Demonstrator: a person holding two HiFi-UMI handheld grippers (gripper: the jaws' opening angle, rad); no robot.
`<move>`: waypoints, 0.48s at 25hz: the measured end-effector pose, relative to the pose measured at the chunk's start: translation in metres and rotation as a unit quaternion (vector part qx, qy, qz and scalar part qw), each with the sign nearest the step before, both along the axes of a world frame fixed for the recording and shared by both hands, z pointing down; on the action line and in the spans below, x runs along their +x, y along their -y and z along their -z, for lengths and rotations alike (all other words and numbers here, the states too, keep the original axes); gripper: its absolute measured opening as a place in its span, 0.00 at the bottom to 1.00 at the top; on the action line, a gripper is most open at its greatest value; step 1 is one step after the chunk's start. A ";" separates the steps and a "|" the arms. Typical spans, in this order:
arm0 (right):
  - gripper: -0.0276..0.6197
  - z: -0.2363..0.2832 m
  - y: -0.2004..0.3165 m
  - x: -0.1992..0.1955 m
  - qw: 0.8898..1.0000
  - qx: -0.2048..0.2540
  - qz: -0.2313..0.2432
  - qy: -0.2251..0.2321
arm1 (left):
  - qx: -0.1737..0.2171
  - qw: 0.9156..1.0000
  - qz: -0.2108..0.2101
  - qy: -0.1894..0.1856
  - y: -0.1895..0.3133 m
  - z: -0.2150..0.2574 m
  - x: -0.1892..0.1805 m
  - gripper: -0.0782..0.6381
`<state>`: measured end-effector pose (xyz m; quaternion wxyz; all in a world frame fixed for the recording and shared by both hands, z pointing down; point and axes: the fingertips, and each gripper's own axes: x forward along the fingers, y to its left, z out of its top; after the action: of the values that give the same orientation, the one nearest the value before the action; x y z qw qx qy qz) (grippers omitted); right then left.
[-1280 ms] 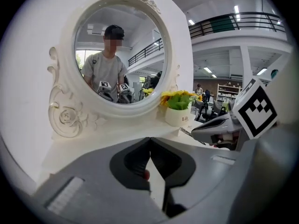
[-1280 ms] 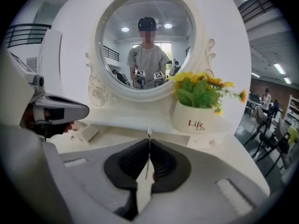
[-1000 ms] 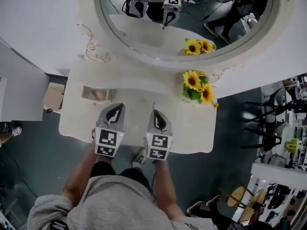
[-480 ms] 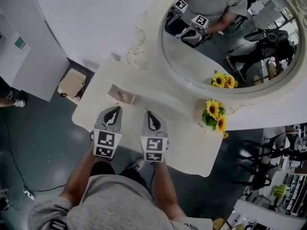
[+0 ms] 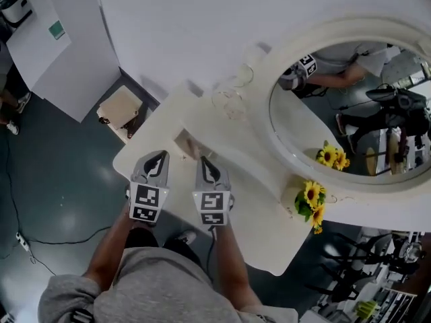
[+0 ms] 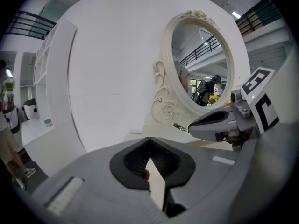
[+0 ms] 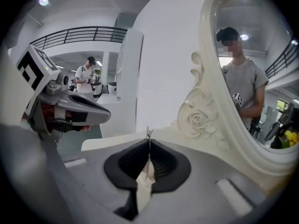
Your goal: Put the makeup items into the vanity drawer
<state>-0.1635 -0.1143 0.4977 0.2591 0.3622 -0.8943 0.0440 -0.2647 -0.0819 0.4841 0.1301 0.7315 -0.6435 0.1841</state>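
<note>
The cream vanity top (image 5: 229,180) runs diagonally through the head view. A small open compartment (image 5: 180,138) is sunk into it, just ahead of both grippers, with something pinkish inside. My left gripper (image 5: 159,156) hovers at the table's near-left edge; its jaws (image 6: 149,141) are shut with nothing gripped. My right gripper (image 5: 204,160) is beside it, shut on a thin metal tool (image 7: 148,134) whose pointed tip sticks up past the pads. Each gripper shows in the other's view: the right gripper (image 6: 219,122) and the left gripper (image 7: 74,108).
An oval mirror (image 5: 350,106) in a carved cream frame stands at the right, with sunflowers (image 5: 311,202) at its foot. A clear glass ornament (image 5: 229,99) sits at the back of the top. A wooden stool (image 5: 121,108) stands on the dark floor to the left.
The head view has swung, so the vanity and mirror now lie diagonally and further right. Both grippers stay side by side and shut, now closer to the open compartment.
</note>
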 end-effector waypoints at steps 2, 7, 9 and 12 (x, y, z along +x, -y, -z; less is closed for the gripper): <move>0.06 -0.009 0.007 -0.012 1.000 -0.008 0.013 -0.004 | -0.005 1.000 0.008 -0.002 0.005 -0.006 -0.010 0.13; 0.06 -0.033 0.017 -0.034 0.999 -0.032 0.038 -0.021 | -0.022 1.000 0.021 -0.006 0.016 -0.022 -0.029 0.13; 0.06 -0.045 0.020 -0.041 0.998 -0.044 0.044 -0.026 | -0.028 0.999 0.022 -0.007 0.021 -0.030 -0.035 0.13; 0.06 -0.061 0.025 -0.047 0.997 -0.058 0.049 -0.035 | -0.037 0.999 0.022 -0.011 0.026 -0.040 -0.038 0.12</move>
<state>-0.2104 -0.1388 0.5590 0.3124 0.3041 -0.8972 0.0702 -0.3024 -0.1083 0.5237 0.1678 0.7137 -0.6510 0.1969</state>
